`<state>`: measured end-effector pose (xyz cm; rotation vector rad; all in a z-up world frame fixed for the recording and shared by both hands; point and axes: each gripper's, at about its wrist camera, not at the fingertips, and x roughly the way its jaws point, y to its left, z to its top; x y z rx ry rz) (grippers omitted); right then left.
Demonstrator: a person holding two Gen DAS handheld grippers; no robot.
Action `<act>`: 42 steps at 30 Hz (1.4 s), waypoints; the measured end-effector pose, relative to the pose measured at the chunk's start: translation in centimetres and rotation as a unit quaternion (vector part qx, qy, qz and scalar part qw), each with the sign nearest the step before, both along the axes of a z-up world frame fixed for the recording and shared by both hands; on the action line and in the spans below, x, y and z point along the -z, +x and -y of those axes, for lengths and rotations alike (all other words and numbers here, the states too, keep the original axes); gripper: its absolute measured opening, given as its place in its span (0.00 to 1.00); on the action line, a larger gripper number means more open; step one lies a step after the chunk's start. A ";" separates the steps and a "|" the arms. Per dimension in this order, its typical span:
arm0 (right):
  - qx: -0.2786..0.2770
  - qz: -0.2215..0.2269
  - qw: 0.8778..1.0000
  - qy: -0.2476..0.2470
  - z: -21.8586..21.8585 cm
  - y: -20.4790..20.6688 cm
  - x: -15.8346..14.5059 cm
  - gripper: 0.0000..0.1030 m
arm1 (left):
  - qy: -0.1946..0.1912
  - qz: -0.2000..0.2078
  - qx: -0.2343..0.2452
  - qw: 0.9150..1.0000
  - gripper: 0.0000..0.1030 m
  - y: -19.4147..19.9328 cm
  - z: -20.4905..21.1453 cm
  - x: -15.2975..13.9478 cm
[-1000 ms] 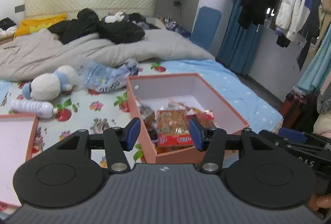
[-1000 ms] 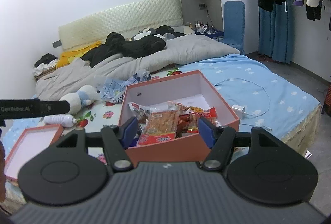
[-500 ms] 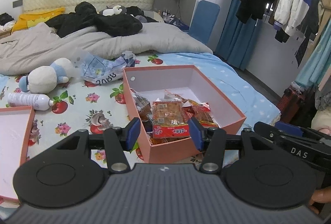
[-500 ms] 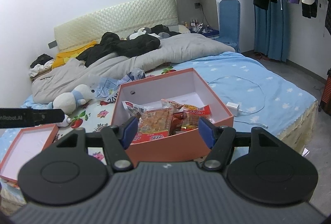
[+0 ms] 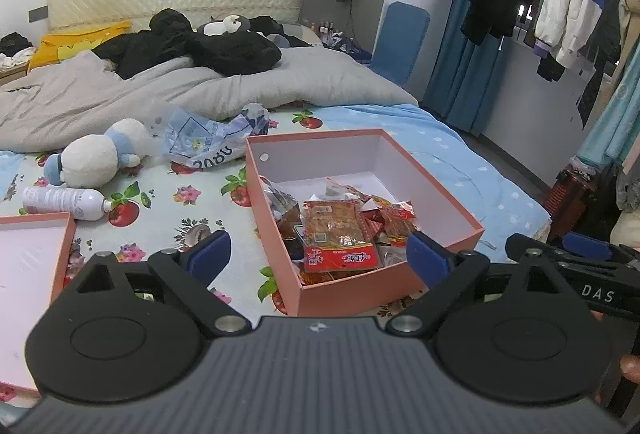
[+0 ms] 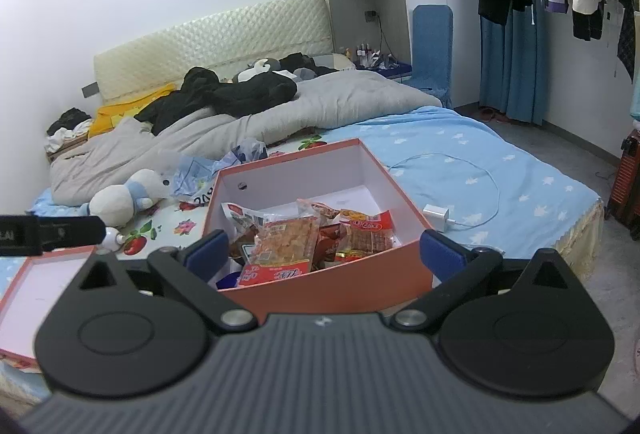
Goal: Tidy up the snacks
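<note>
A pink open box [image 5: 440, 193] sits on the bed with several snack packets [image 5: 340, 238] piled in its near half. It also shows in the right wrist view [image 6: 332, 290], with the snack packets [image 6: 288, 246] inside. My left gripper [image 5: 320, 254] is open and empty, held above and short of the box. My right gripper [image 6: 324, 250] is open and empty, just in front of the box's near wall. The right gripper's body [image 5: 580, 274] shows at the right edge of the left wrist view.
The box lid [image 5: 28, 274] lies on the bed at the left. A white bottle [image 5: 60, 199], a plush toy [image 5: 96, 153] and a crumpled plastic bag [image 5: 208, 137] lie beyond it. A charger and cable [image 6: 440, 211] lie right of the box. A grey duvet [image 5: 160, 93] covers the far bed.
Both grippers have risen and pulled back slightly from the box, and their jaws have opened wider. The box and snacks have not moved.
</note>
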<state>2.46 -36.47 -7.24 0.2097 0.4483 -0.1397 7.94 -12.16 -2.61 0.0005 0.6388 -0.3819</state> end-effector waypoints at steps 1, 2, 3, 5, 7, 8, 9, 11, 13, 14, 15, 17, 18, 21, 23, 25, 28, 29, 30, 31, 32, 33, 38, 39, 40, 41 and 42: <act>0.000 0.000 1.000 0.001 0.0 0.0 0.0 1.00 | 0.001 -0.001 -0.001 1.000 0.95 0.0 0.0 0.0; -0.001 0.000 1.000 0.002 0.0 0.0 0.0 1.00 | 0.000 -0.002 -0.002 1.000 0.96 0.1 0.0 0.0; -0.002 -0.001 1.000 0.003 0.0 0.0 0.0 1.00 | -0.001 -0.002 -0.002 1.000 0.96 0.1 -0.1 0.0; -0.004 -0.002 1.000 0.004 0.0 0.1 0.0 1.00 | -0.003 -0.002 -0.005 1.000 0.96 0.1 -0.1 -0.1; -0.005 -0.003 1.000 0.004 -0.1 0.1 0.0 1.00 | -0.003 -0.004 -0.006 1.000 0.97 0.1 0.0 -0.1; -0.005 -0.003 1.000 0.005 -0.1 0.1 0.0 1.00 | -0.003 -0.005 -0.006 1.000 0.97 0.1 0.0 -0.2; -0.006 -0.002 1.000 0.006 -0.1 0.1 0.0 1.00 | -0.004 -0.006 -0.007 1.000 0.97 0.1 0.0 -0.2; -0.007 -0.003 1.000 0.006 -0.1 0.0 0.0 1.00 | -0.005 -0.007 -0.007 1.000 0.97 0.1 -0.1 -0.3; -0.008 -0.003 1.000 0.005 -0.2 0.0 0.0 1.00 | -0.007 -0.011 -0.010 1.000 0.97 0.2 -0.2 -0.4; -0.008 -0.003 1.000 0.006 -0.3 0.0 0.0 1.00 | -0.008 -0.013 -0.010 1.000 0.97 0.2 -0.2 -0.3; -0.009 -0.004 1.000 0.006 -0.3 0.1 0.0 1.00 | -0.008 -0.015 -0.011 1.000 0.97 0.3 -0.3 -0.3; -0.009 -0.005 1.000 0.007 -0.3 0.1 0.0 1.00 | -0.009 -0.017 -0.012 1.000 0.97 0.3 -0.3 -0.3; -0.009 -0.005 1.000 0.007 -0.4 0.1 -0.1 1.00 | -0.009 -0.016 -0.013 1.000 0.97 0.3 -0.3 -0.3; -0.009 -0.005 1.000 0.007 -0.3 0.1 -0.1 1.00 | -0.008 -0.015 -0.015 1.000 0.97 0.3 -0.4 -0.3; -0.009 -0.004 1.000 0.007 -0.3 0.1 -0.1 1.00 | -0.009 -0.012 -0.016 1.000 0.97 0.1 -0.4 -0.4; -0.009 -0.004 1.000 0.006 -0.4 0.2 -0.1 1.00 | -0.008 -0.012 -0.015 1.000 0.97 0.1 -0.3 -0.4; -0.009 -0.005 1.000 0.005 -0.5 0.2 -0.1 1.00 | -0.009 -0.013 -0.013 1.000 0.97 0.0 -0.4 -0.3; -0.008 -0.006 1.000 0.005 -0.5 0.2 0.0 1.00 | -0.009 -0.014 -0.014 1.000 0.97 0.0 -0.3 -0.3; -0.008 -0.006 1.000 0.005 -0.5 0.2 0.0 1.00 | -0.009 -0.014 -0.015 1.000 0.97 0.0 -0.4 -0.4; -0.009 -0.006 1.000 0.006 -0.5 0.2 -0.1 1.00 | -0.007 -0.011 -0.014 1.000 0.97 -0.1 -0.3 -0.4; -0.006 -0.008 1.000 0.004 -0.6 0.3 -0.1 1.00 | -0.006 -0.009 -0.014 1.000 0.97 -0.1 -0.3 -0.5; -0.005 -0.009 1.000 0.003 -0.6 0.2 -0.1 1.00 | -0.004 -0.008 -0.013 1.000 0.97 -0.1 -0.2 -0.5; -0.010 -0.010 1.000 0.004 -0.8 0.3 -0.1 1.00 | -0.011 -0.006 -0.017 1.000 0.97 -0.2 -0.4 -0.9; -0.010 -0.010 1.000 0.004 -0.7 0.3 -0.1 1.00 | -0.013 -0.006 -0.017 1.000 0.97 -0.2 -0.5 -0.9; -0.009 -0.010 1.000 0.004 -0.7 0.3 -0.1 1.00 | -0.014 -0.006 -0.017 1.000 0.97 -0.2 -0.5 -0.9; -0.009 -0.010 1.000 0.004 -0.7 0.3 -0.1 1.00 | -0.014 -0.006 -0.017 1.000 0.97 -0.2 -0.6 -1.0; -0.009 -0.010 1.000 0.004 -0.7 0.3 -0.1 1.00 | -0.014 -0.006 -0.016 1.000 0.97 -0.2 -0.6 -1.0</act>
